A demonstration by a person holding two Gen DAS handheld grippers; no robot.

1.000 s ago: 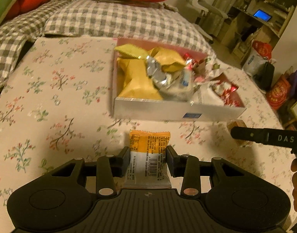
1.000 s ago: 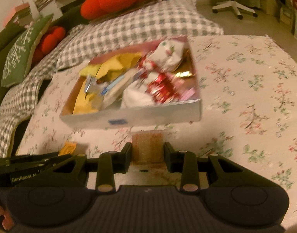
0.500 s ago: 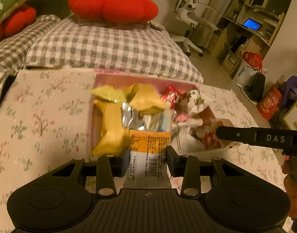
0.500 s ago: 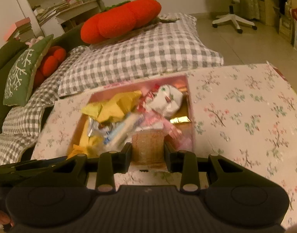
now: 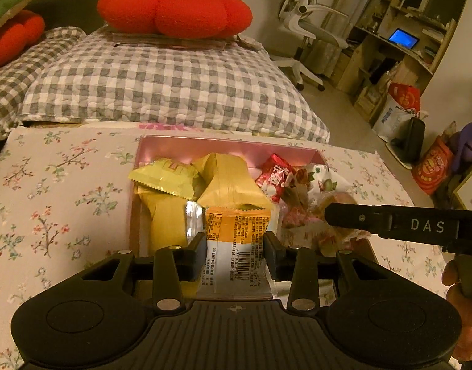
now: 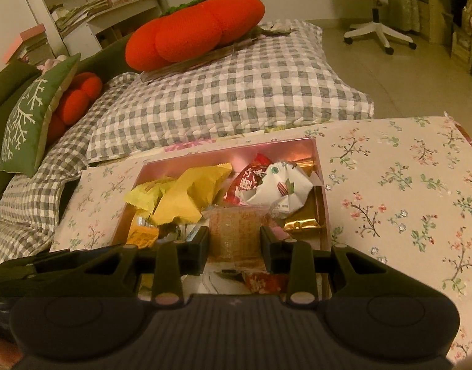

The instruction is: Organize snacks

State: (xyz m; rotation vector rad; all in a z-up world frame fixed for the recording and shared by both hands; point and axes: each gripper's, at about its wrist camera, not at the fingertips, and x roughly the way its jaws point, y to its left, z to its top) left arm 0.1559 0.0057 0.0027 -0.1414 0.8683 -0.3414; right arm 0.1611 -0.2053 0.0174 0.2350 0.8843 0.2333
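My left gripper (image 5: pixel 234 252) is shut on an orange-and-white snack packet (image 5: pixel 236 246), held over the near left part of a pink box (image 5: pixel 205 146) full of snacks. Yellow packets (image 5: pixel 223 182) fill the box's left side; red and white ones (image 5: pixel 276 175) lie to the right. My right gripper (image 6: pixel 234 243) is shut on a brownish clear-wrapped snack bar (image 6: pixel 234 234), held over the box's (image 6: pixel 236 154) near edge. The right gripper's black body (image 5: pixel 405 225) crosses the left wrist view from the right. The orange packet (image 6: pixel 142 236) also shows in the right wrist view.
The box sits on a floral tablecloth (image 5: pixel 57 191) (image 6: pixel 405 191). Behind the table are checked cushions (image 5: pixel 162 89) and a red pumpkin-shaped pillow (image 5: pixel 174 9). A white office chair (image 6: pixel 378 9), shelves and bags stand on the floor to the right.
Both grippers have moved forward and up with their snacks, from in front of the box's near wall to over its contents. Both stay shut.
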